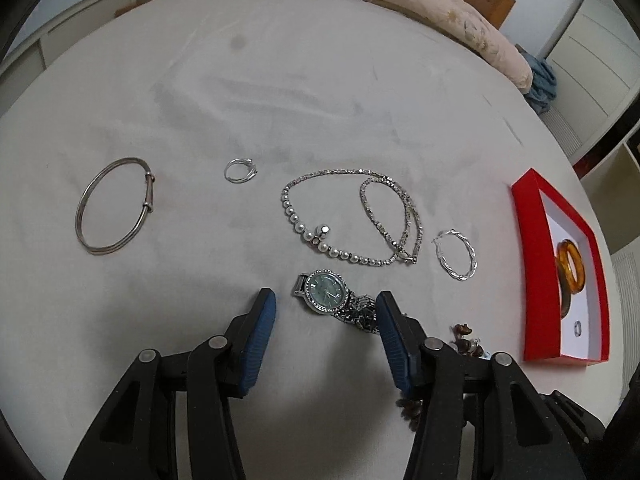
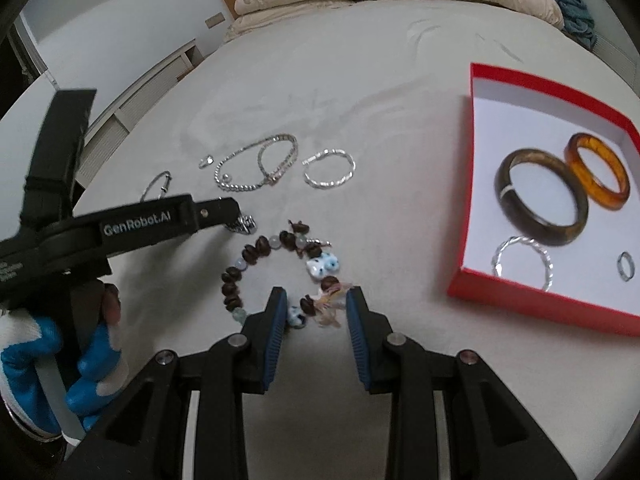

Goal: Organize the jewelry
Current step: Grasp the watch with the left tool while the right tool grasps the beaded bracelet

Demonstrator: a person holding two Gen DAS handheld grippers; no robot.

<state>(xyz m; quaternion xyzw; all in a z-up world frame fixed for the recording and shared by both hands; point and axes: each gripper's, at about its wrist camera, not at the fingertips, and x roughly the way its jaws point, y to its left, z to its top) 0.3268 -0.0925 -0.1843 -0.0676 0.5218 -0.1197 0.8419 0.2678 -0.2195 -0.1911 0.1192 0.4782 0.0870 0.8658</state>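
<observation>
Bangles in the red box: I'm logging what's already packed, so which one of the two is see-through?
The amber bangle, glowing orange and translucent, leaning on the dark brown bangle, which is opaque with a pale seam. Both lie in the red box.

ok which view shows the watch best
The left wrist view: the watch lies face up on the bed, green dial and stone-set bezel clear, just ahead of the left gripper. In the right wrist view only a scrap of its metal band shows behind the left gripper's body.
</observation>
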